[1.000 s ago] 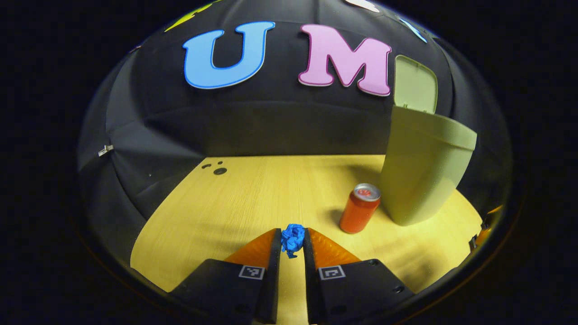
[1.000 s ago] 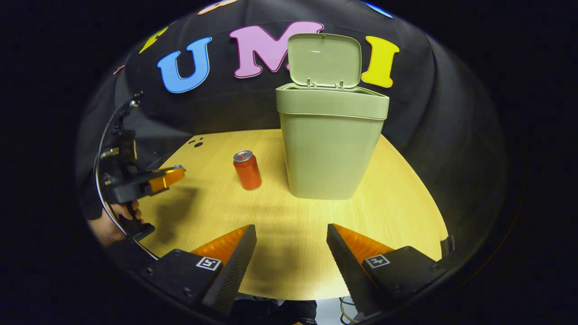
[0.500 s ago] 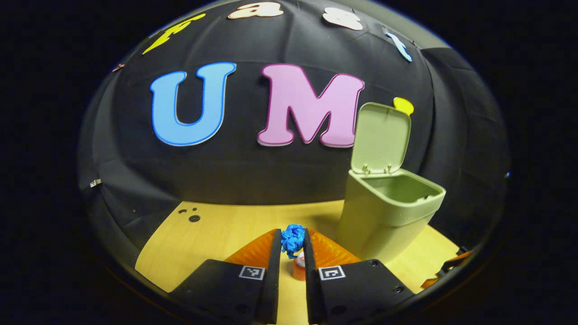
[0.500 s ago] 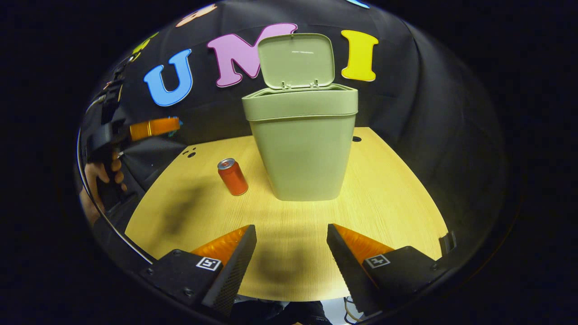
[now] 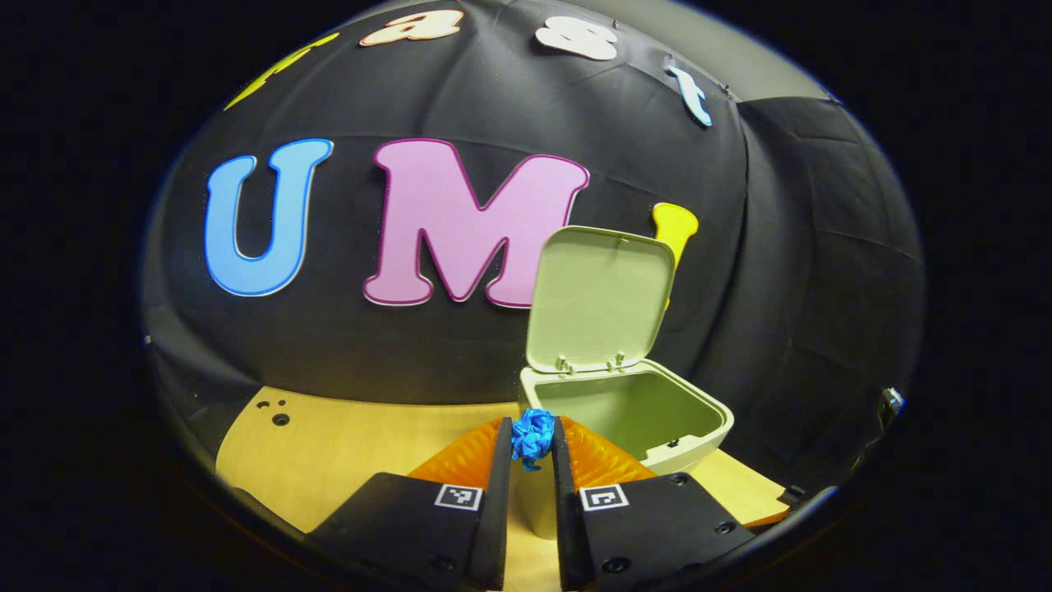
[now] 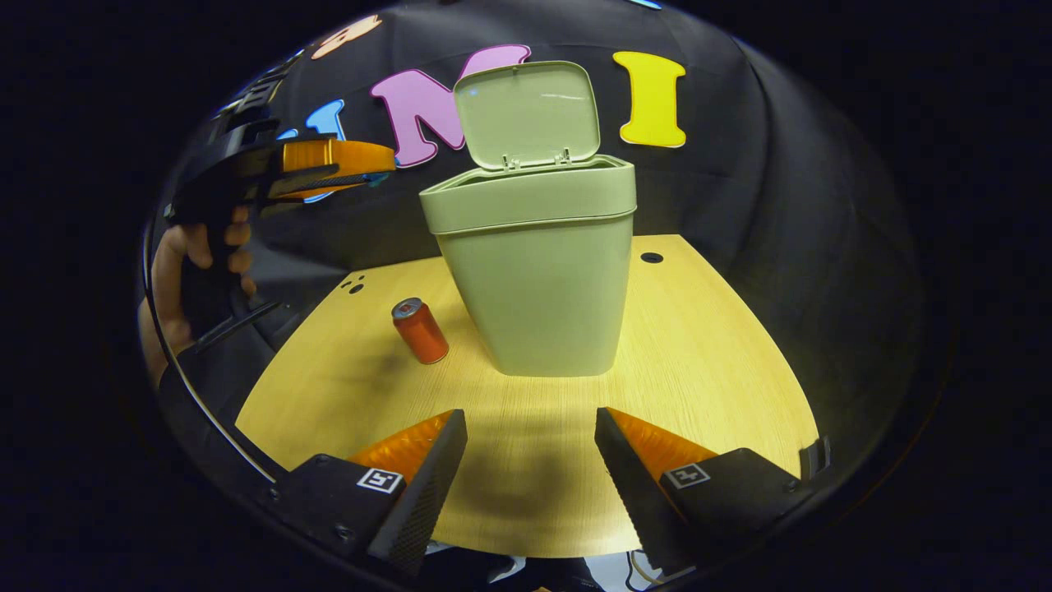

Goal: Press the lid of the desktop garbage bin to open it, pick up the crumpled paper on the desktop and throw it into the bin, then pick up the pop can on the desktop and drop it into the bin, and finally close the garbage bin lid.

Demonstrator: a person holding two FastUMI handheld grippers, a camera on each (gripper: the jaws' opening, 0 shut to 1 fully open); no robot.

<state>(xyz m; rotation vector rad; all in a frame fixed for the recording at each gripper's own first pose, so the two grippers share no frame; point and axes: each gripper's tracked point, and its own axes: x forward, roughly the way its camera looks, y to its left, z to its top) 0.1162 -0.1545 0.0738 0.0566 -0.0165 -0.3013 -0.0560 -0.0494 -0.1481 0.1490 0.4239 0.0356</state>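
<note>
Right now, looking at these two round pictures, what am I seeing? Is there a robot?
No robot arm: a person holds a two-finger claw in each hand, and a camera rides on each claw. In the left gripper view, the left claw pinches a crumpled blue paper near the open green bin. In the right gripper view, the right claw hangs open over the wooden table, where the bin, lid up, and a red can stand. A hand holds the other claw.

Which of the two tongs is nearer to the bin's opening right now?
Left. The left tongs hold the crumpled paper high, beside the open bin's rim. The right tongs sit low over the table, back from the bin's front.
</note>
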